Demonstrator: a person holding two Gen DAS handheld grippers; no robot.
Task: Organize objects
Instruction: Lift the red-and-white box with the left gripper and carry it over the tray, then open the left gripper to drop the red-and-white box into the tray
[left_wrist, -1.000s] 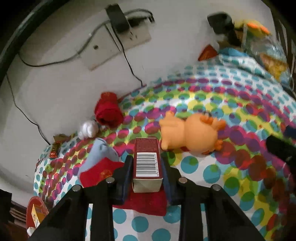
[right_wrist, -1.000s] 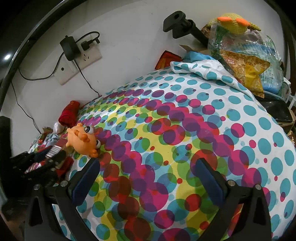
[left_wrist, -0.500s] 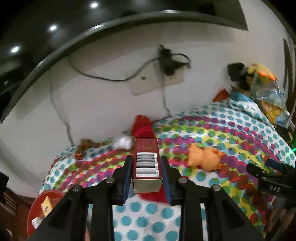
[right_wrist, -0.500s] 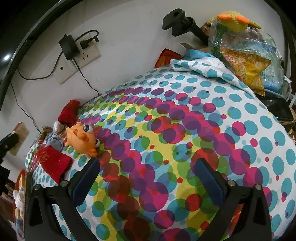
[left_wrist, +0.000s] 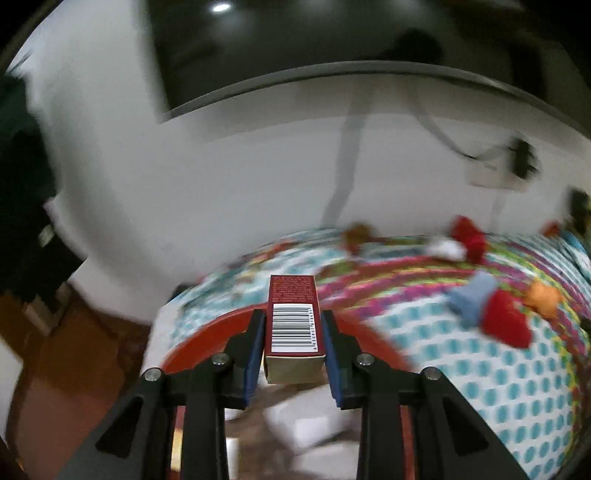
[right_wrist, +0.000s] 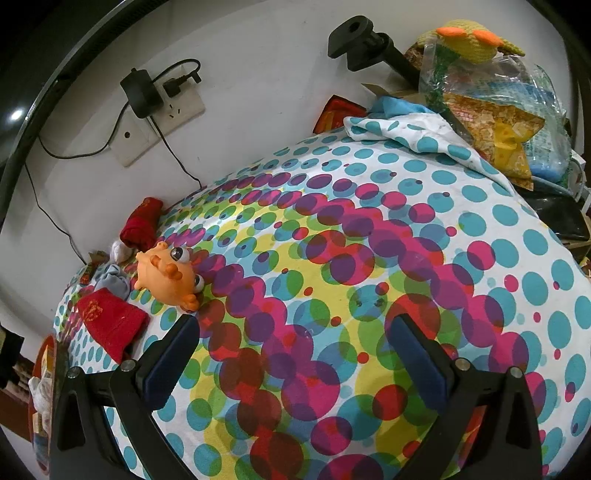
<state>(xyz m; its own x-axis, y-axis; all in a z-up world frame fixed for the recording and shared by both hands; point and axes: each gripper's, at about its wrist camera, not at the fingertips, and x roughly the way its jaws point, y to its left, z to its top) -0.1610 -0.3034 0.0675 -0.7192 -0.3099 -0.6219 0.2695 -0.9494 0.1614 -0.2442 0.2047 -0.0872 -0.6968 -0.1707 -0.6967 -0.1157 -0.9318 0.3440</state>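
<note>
The left gripper (left_wrist: 294, 334) is clenched on a red box (left_wrist: 295, 325), its blue-padded jaws pressing both long sides; the barcode face looks at the camera and the box points forward between the fingers. A second ago the same box was held low over the dotted cloth, right by the orange toy and the red pouch. Half a second ago it had risen with the wall socket ahead. Now the left view has swung away from the middle of the surface: the box hangs above the rim of a red basket (left_wrist: 207, 338) at the edge of the surface, with pale, blurred things inside it below the jaws. The red pouch (left_wrist: 504, 325), a blue-grey cloth (left_wrist: 471, 301) and the orange toy (left_wrist: 543, 297) now lie well off to the right, smeared by motion blur.

The right gripper (right_wrist: 293, 354) stands released, its jaws wide apart and holding nothing, hovering over the dotted cloth (right_wrist: 369, 258); its view matches the two earlier ones almost exactly. In that view the orange toy (right_wrist: 168, 275) lies near the far left corner, touching the blue-grey cloth (right_wrist: 114, 282), with the red pouch (right_wrist: 110, 321) just in front and a rolled red cloth (right_wrist: 142, 223) behind by the wall. The left gripper, seen at that corner a second ago, is gone from this view. The red basket (right_wrist: 44, 354) shows at the left edge.
</note>
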